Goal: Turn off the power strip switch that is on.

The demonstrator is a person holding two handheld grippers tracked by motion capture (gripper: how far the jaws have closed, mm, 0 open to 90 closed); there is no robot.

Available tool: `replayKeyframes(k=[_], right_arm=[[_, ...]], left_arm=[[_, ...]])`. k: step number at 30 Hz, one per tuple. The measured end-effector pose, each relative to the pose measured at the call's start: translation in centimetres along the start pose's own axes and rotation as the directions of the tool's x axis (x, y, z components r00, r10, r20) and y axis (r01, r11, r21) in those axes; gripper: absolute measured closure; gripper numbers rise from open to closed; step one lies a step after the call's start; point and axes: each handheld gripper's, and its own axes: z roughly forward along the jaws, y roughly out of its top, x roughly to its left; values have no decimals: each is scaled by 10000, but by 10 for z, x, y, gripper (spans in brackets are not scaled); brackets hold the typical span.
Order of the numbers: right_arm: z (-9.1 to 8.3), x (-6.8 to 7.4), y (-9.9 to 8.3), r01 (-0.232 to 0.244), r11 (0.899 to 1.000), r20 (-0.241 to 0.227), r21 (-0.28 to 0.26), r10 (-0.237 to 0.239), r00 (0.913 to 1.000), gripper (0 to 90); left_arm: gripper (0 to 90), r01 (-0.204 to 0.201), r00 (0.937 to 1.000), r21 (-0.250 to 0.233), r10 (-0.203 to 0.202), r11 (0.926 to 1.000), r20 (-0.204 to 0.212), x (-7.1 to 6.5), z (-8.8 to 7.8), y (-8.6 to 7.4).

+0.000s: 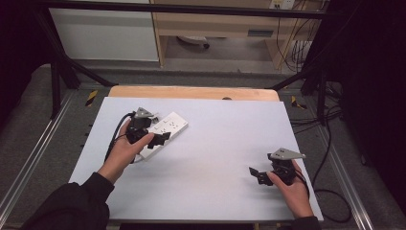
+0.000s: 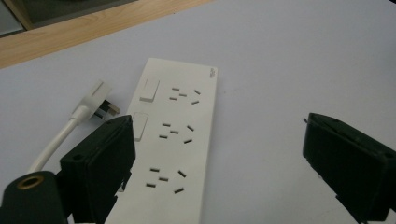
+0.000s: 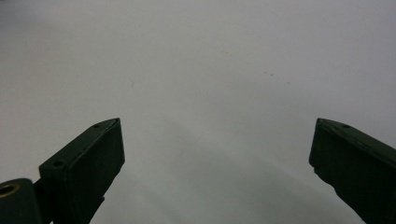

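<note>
A white power strip point(image 1: 165, 130) point(image 2: 180, 140) with two switches and several sockets lies on the white table mat at the left. Its white cable ends in a white plug point(image 2: 99, 103) lying on the mat beside the strip. My left gripper point(image 1: 160, 140) point(image 2: 217, 140) hovers over the near end of the strip, jaws wide open, nothing between them. My right gripper point(image 1: 256, 173) point(image 3: 217, 140) is near the front right of the mat, open and empty, facing bare mat.
The white mat point(image 1: 215, 143) covers a wooden table point(image 1: 191, 92) whose far edge shows. Black frame bars, cables point(image 1: 325, 158) and a wooden cabinet point(image 1: 215, 24) surround the table. The mat's middle lies between the two grippers.
</note>
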Motion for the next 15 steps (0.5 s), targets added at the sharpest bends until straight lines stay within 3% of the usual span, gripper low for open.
replayKeyframes(k=[15], right_arm=[[1, 0, 0, 162, 9999, -72, -7, -162, 9998, 29]], left_arm=[[93, 37, 9999, -356, -40, 9994, -94, 5, -32, -6]])
